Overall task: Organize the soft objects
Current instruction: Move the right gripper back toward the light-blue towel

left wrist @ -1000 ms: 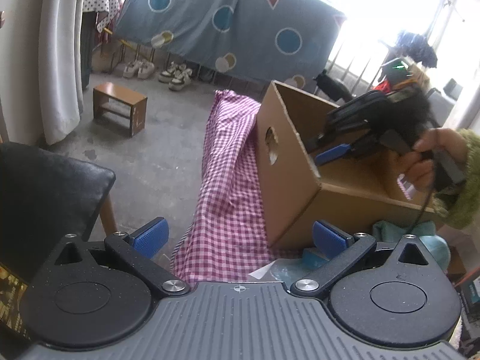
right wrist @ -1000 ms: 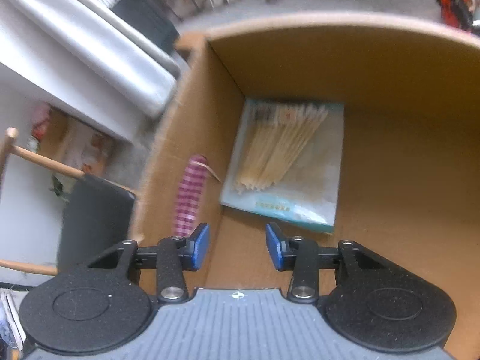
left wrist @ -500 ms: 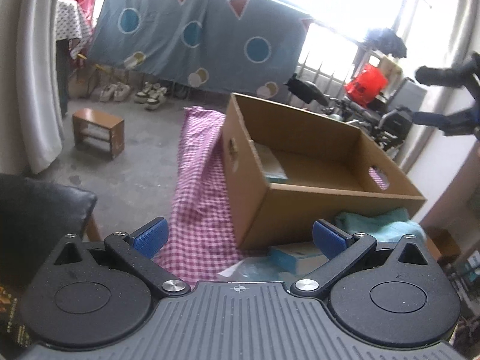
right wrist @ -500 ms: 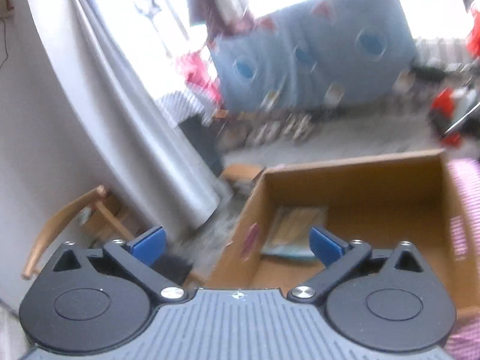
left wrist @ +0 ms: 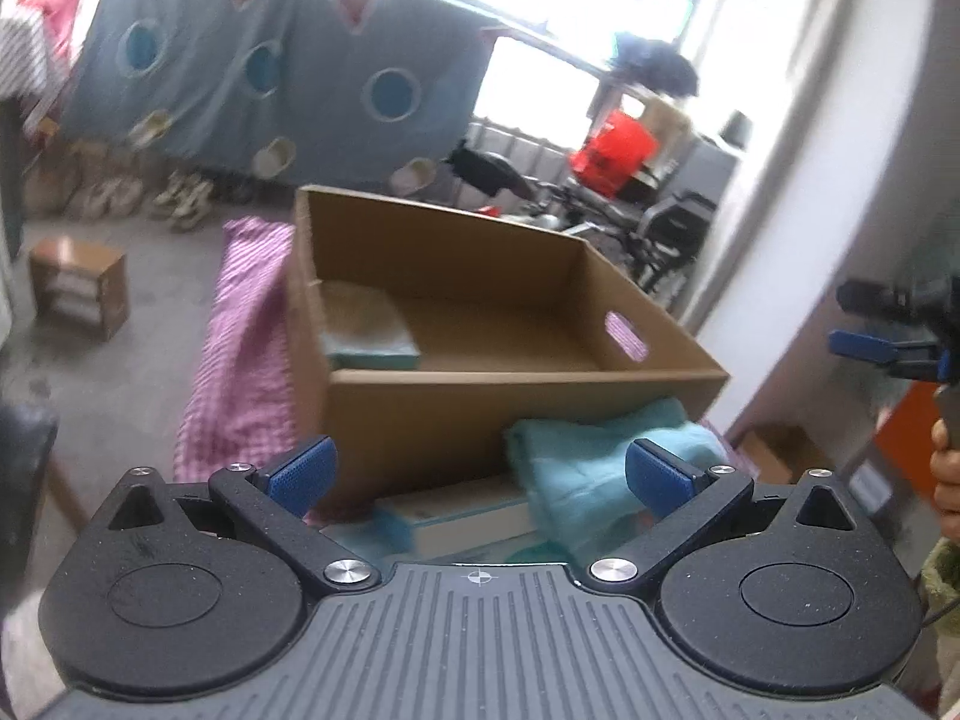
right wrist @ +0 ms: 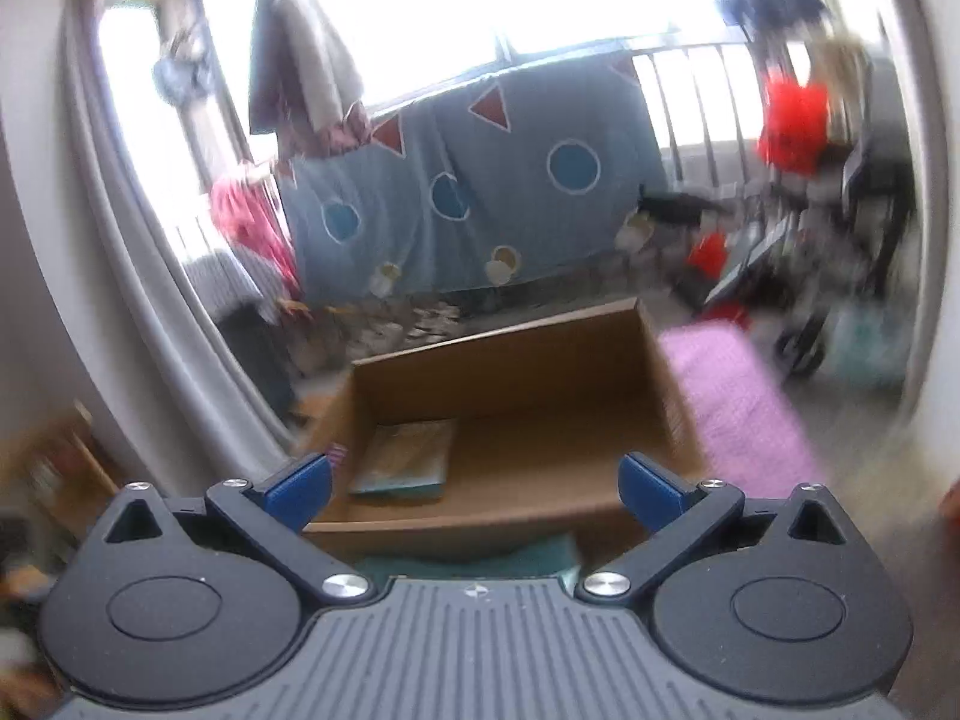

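Right gripper [right wrist: 474, 489] has pulled back out of the box [left wrist: 480, 408] since a second ago, jaws just swung wide apart with nothing in them.

Left gripper [left wrist: 477, 471] hangs low in front of the box, jaws apart too and empty. Teal towel [left wrist: 600, 456] is bunched against the box's near wall, right behind the left fingers, partly on a flat packet [left wrist: 456, 510]. Another packet [right wrist: 405, 456] lies in the box's left corner, rest of the floor bare. Pink check cloth [left wrist: 240, 348] runs along the left side; wall close on the right.

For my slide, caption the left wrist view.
Open left gripper faces a cardboard box holding one flat packet, teal towel waiting outside.
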`<state>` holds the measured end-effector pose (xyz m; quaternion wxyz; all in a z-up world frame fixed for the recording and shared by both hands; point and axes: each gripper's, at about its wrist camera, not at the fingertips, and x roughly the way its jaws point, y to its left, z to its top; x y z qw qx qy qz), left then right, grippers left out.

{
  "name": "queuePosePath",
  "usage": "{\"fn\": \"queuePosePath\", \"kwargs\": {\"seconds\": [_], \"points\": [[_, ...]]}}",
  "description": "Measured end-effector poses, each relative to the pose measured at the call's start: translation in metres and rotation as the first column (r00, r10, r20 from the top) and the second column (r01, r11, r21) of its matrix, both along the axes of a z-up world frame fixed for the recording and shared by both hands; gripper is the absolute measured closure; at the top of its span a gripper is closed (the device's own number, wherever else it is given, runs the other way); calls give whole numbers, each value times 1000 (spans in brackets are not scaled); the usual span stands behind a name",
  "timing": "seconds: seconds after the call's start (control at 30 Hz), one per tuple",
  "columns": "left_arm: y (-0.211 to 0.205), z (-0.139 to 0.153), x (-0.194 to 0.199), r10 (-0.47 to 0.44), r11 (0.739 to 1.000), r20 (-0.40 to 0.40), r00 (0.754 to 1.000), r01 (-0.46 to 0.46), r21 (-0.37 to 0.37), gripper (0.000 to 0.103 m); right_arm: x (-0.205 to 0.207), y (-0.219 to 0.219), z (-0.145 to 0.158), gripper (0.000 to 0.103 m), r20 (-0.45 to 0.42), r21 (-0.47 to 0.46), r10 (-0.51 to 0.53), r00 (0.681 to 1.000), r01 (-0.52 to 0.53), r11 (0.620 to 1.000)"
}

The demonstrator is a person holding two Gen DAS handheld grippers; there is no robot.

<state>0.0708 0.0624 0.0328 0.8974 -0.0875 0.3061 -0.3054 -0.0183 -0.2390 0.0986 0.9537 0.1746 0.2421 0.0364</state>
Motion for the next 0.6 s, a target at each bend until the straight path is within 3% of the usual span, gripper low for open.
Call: {"fn": "queuePosePath", "kwargs": {"seconds": [0.1,0.17,0.23,0.33,0.47,0.6], "points": [[-28,1,-4,-55,994,51,997,49,100,0,3,-24,-31,0,-14,255,19,1000,-15,967],[-49,-1,-8,-99,980,91,991,82,180,0,4,-33,-54,0,-54,398,35,998,-11,917],[-67,-4,-12,-144,965,125,982,112,235,0,9,-41,-79,9,-95,510,61,994,-4,860],[-86,-8,-18,-192,947,138,972,146,287,5,19,-45,-108,19,-170,606,79,982,41,794],[-93,-10,-22,-222,950,131,966,184,252,14,33,-47,-138,31,-235,715,124,964,85,694],[-106,-13,-21,-253,936,149,956,203,289,25,48,-49,-151,35,-284,716,119,951,128,687]]}}
